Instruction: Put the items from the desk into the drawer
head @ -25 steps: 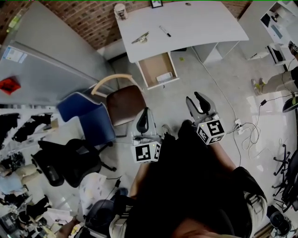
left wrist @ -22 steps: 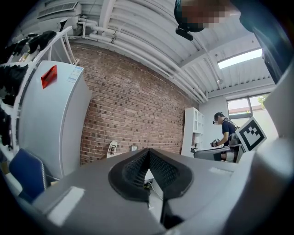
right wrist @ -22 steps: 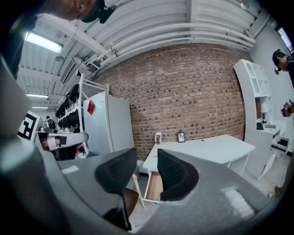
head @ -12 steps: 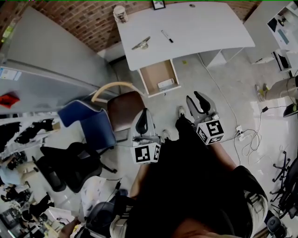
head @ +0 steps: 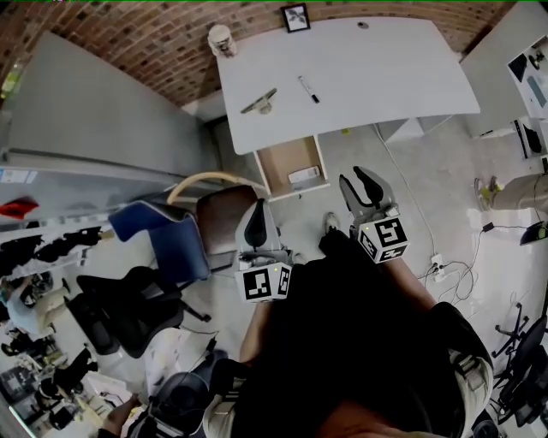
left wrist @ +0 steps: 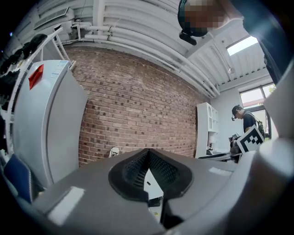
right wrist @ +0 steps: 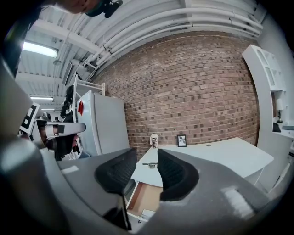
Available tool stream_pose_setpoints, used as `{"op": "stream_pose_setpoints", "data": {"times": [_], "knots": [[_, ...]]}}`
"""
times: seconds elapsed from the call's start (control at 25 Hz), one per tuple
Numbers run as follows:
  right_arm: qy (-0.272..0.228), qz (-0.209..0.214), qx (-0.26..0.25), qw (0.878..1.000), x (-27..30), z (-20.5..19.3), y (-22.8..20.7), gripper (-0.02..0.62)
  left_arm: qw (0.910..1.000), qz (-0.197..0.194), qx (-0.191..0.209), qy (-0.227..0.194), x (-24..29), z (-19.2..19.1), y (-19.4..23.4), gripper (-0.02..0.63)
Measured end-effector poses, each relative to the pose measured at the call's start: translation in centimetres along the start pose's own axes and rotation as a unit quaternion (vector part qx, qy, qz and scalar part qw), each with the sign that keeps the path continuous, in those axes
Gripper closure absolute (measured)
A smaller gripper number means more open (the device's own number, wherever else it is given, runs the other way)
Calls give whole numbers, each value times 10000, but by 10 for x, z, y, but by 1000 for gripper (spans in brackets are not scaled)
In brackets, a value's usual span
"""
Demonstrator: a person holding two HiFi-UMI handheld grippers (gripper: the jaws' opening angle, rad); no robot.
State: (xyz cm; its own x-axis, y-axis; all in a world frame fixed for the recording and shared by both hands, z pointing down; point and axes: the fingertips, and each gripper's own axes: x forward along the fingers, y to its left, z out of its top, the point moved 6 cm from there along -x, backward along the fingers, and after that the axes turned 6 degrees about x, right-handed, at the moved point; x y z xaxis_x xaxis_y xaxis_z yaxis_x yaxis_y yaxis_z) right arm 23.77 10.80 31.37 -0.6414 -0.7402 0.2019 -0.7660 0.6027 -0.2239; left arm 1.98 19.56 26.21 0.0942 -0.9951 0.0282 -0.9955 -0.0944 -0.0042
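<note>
The white desk (head: 385, 77) stands against the brick wall. It carries a cup (head: 221, 38), a picture frame (head: 295, 17), a metal tool (head: 259, 102) and a black marker (head: 308, 89). Under its front edge the drawer (head: 282, 158) is pulled out, with a white item (head: 304, 176) inside. My left gripper (head: 255, 224) and right gripper (head: 364, 188) are held side by side over the floor, short of the drawer. The left gripper (left wrist: 148, 153) is shut and empty. With a gap between its pads, the right gripper (right wrist: 147, 163) is open and frames the tool (right wrist: 149, 164) and the drawer (right wrist: 147, 202).
A brown chair (head: 227, 205) with a curved wooden back stands left of the drawer, near my left gripper. A blue chair (head: 163, 235) and a black office chair (head: 128, 299) lie further left. A grey cabinet (head: 86, 120) fills the left; cables (head: 445, 265) trail on the floor at right.
Both grippers have been carried toward the desk; desk and drawer sit lower and nearer in the head view. Neither gripper's jaws look different.
</note>
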Motion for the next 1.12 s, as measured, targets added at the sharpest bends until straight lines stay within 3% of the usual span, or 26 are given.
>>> {"op": "stream_pose_setpoints", "data": {"times": [0.56,1.12], "knots": [[485,98,0,9988,71,1,-60,451,9996,220,-121,116,50,6,-12,594],[1417,-63,150,9898,194,-29,-105,451,9994,-78,-301,141,161,-3,41,594]]}}
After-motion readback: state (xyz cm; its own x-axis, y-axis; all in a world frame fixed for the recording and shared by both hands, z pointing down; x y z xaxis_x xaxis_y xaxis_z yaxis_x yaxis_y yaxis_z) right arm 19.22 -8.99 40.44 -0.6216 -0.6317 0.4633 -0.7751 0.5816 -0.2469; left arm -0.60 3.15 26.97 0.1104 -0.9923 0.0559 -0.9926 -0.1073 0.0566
